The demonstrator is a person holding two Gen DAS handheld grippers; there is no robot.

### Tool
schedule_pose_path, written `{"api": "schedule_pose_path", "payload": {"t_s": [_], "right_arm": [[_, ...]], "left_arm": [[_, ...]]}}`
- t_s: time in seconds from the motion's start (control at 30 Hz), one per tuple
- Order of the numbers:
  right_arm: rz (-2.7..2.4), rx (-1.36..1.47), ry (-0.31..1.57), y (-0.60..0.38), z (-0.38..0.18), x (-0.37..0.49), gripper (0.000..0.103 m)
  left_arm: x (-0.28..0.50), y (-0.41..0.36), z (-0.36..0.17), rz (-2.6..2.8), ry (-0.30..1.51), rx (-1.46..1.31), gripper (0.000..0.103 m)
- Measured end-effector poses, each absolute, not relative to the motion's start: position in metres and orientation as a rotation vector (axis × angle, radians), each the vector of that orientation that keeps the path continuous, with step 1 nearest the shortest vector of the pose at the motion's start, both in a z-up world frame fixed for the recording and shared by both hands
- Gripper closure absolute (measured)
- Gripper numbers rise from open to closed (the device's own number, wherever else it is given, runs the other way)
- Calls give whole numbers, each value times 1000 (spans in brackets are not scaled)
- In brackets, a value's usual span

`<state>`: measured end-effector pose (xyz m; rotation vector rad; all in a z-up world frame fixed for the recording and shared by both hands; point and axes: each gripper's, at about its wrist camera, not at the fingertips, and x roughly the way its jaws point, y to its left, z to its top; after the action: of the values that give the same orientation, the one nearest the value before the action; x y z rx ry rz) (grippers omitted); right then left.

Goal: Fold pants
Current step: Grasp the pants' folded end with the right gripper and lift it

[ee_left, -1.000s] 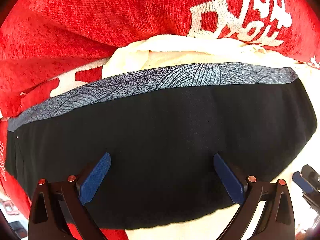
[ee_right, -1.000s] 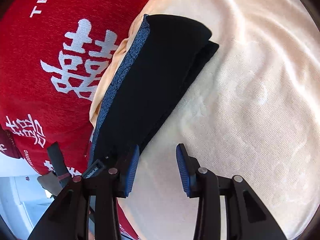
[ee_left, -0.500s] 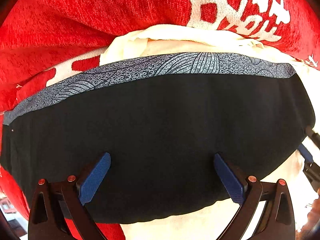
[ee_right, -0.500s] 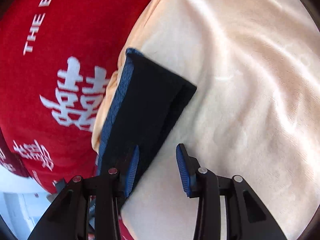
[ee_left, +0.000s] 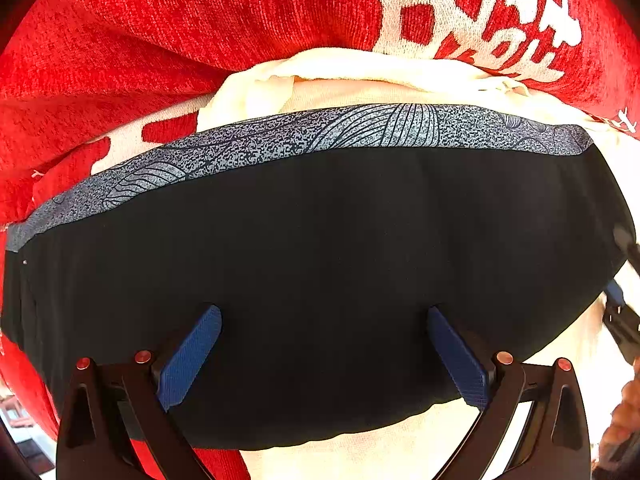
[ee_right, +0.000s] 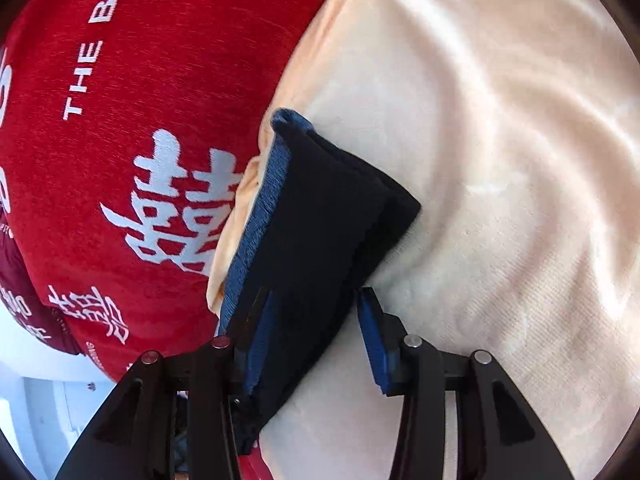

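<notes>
The folded black pants (ee_left: pixel 320 272) with a grey-blue patterned waistband (ee_left: pixel 304 136) lie on a cream blanket. My left gripper (ee_left: pixel 322 354) is wide open, its blue fingers (ee_left: pixel 188 356) spread over the near part of the fold, holding nothing. In the right wrist view the pants (ee_right: pixel 320 232) show end-on as a thick folded stack. My right gripper (ee_right: pixel 316 338) is open with the stack's near end between its fingers (ee_right: pixel 374 344); I cannot tell whether the pads touch the cloth. The right gripper also shows at the left wrist view's right edge (ee_left: pixel 620 312).
A cream blanket (ee_right: pixel 500 200) covers the surface to the right and under the pants. A red cloth with white characters (ee_right: pixel 152 140) lies beyond the waistband, also in the left wrist view (ee_left: pixel 200 40). A pale floor shows at lower left (ee_right: pixel 32 392).
My right gripper has moved in toward the pants' end, so the stack now sits between its fingers. The left gripper has stayed open and shifted slightly closer over the fold.
</notes>
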<state>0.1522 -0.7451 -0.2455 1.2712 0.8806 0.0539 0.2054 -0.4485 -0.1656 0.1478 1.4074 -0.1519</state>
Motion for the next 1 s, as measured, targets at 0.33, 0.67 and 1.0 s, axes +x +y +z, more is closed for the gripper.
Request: {"api": "schedule_pose_path", "payload": {"t_s": [0.33,0.67,1.0], "right_arm": [[41,1407,841,-746,-246,183,89],[174,1232,795,-717,-174,187,89],[147,878,831,-662,-105,196,89]], "left_arm": [[209,-471,-121,-297,1284,157,58],[201,-488,-161,-372,1302,118,58],[209,-397,-120,-321,1256,51,18]]}}
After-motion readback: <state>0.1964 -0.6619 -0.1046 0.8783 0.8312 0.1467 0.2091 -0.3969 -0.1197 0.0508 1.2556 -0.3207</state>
